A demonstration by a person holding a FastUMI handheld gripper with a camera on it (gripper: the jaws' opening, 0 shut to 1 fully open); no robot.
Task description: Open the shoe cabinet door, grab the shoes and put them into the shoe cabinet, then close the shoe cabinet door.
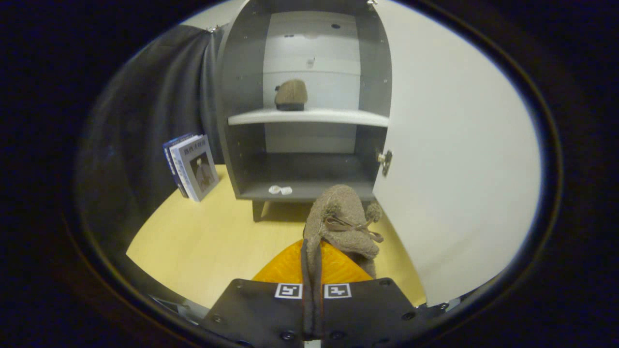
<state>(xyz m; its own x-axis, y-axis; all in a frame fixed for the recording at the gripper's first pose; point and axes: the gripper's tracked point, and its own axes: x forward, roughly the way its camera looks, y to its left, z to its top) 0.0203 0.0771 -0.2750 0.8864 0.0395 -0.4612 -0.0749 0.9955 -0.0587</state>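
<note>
My gripper [312, 263] is shut on the rim of a brown fuzzy shoe [344, 220] with a bow, which hangs just ahead of the fingers, above the table. The grey shoe cabinet [242, 96] stands beyond it with its white door [454, 159] swung open to the right. A second matching brown shoe [291, 94] sits on the cabinet's white middle shelf [333, 117]. The held shoe is in front of the lower compartment, near the door's inner edge.
Some books [192, 166] lean against the dark curtain to the left of the cabinet. A small white packet [280, 190] lies on the cabinet's bottom board. A light wooden tabletop [208, 241] spreads below. A metal latch [385, 160] sticks out of the door edge.
</note>
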